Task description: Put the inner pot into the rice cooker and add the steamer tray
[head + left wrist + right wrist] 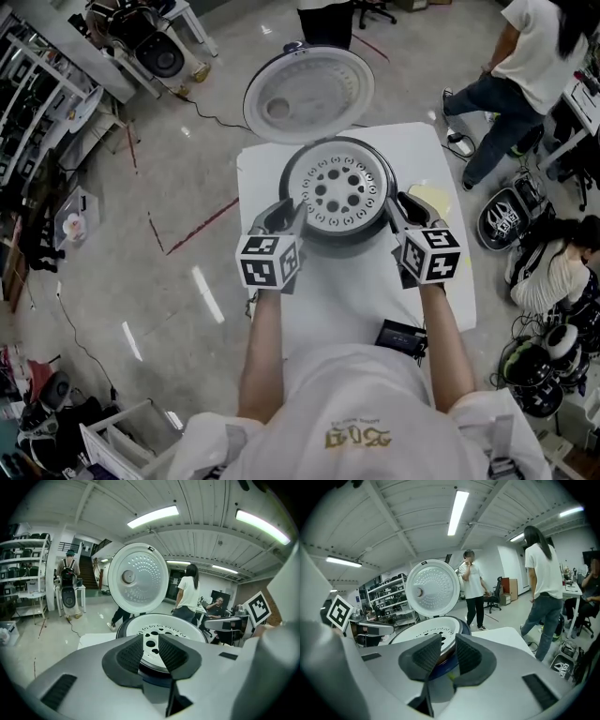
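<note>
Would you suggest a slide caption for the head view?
White perforated steamer tray seated in the open rice cooker on a white table, left gripper and right gripper flanking it.

the rice cooker stands on the table at the middle of its far edge, with the steamer tray in it and its lid open behind. a small box lies at the near edge, right of middle.

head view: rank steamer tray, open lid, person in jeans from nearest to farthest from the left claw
1. steamer tray, just right of the left claw
2. open lid, beyond the tray
3. person in jeans, far top right
</note>
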Motion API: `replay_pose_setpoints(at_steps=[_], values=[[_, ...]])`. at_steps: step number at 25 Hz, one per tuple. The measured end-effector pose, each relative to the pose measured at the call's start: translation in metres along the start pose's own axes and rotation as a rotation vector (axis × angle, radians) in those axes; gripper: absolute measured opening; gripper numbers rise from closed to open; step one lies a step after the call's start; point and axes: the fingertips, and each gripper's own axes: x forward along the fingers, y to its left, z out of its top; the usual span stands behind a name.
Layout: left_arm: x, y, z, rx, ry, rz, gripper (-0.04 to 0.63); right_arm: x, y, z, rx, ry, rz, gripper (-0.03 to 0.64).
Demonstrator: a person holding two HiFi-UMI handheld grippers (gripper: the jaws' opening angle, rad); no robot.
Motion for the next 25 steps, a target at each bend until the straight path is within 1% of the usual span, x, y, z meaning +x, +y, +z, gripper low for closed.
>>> replay_pose_setpoints(at_steps=[3,5,9,13,18,22,25], values=[[-0.015,-0.004,-0.006,-0.008,-0.015,0.006,0.092,-0.013,0.01,-0.008,0.038,-0.005,0.032,0.069],[-0.025,-0.007,-0.011,-0.011,-0.023,0.012,0.063,-0.021,0.017,-0.013,0.048,-0.009,0.046,0.047],[-0.041,-0.015,-0.019,-0.017,-0.033,0.025,0.031,-0.037,0.028,-0.021,0.062,-0.016,0.07,0.012],[-0.054,-0.03,-0.028,-0.021,-0.038,0.027,0.017,-0.056,0.033,-0.029,0.059,-0.02,0.09,0.012],[-0.069,-0.051,-0.043,-0.053,-0.037,-0.011,0.017,-0.078,0.038,-0.039,0.04,-0.036,0.086,0.012],[-0.083,-0.055,-0.05,-0.06,-0.039,0.003,0.017,-0.09,0.048,-0.04,0.064,-0.06,0.105,0.012],[-0.091,-0.061,-0.054,-0.067,-0.05,0.004,0.017,-0.098,0.051,-0.047,0.037,-0.054,0.098,0.012]])
